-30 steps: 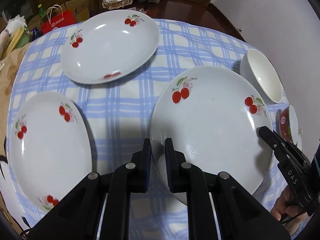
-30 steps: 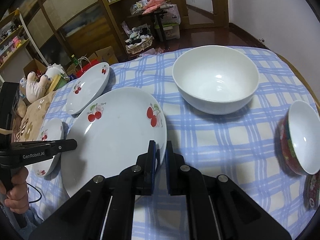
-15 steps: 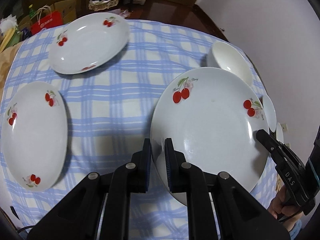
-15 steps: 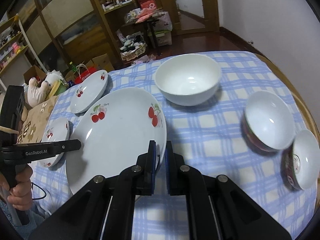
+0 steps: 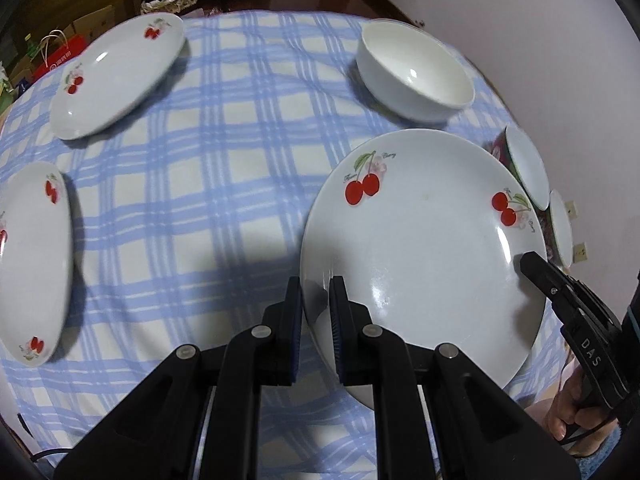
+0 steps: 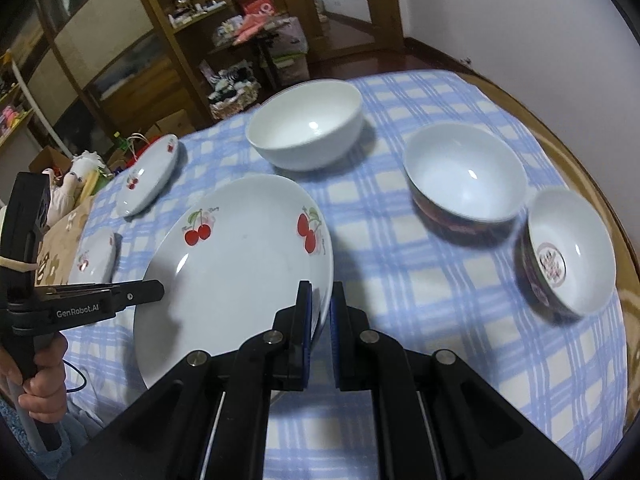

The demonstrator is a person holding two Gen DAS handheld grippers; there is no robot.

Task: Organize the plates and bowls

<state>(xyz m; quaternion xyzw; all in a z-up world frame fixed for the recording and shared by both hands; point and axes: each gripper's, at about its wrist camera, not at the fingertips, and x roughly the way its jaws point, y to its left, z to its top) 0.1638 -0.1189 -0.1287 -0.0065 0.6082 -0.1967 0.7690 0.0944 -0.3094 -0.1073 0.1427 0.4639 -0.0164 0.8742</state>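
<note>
A large white plate with cherry prints [image 5: 424, 248] [image 6: 240, 264] hangs above the blue checked tablecloth, gripped from both sides. My left gripper [image 5: 316, 308] is shut on its left rim; my right gripper [image 6: 320, 316] is shut on its right rim. In the left wrist view the right gripper [image 5: 532, 264] shows at the plate's far edge; in the right wrist view the left gripper [image 6: 156, 290] shows at its left edge. Two more cherry plates [image 5: 116, 76] [image 5: 28, 260] lie on the cloth to the left. A large white bowl [image 6: 306, 124] stands beyond the held plate.
Two smaller bowls with dark red outsides [image 6: 466, 180] [image 6: 572, 252] stand on the right side of the round table [image 6: 600, 192]. A white wall [image 5: 540, 40] is close on the right. Shelves, boxes and a basket [image 6: 232, 92] fill the room behind.
Both grippers have carried the plate rightward over the table. The cherry plates have slid left in view, and the white bowl and the two dark red bowls have come into fuller view.
</note>
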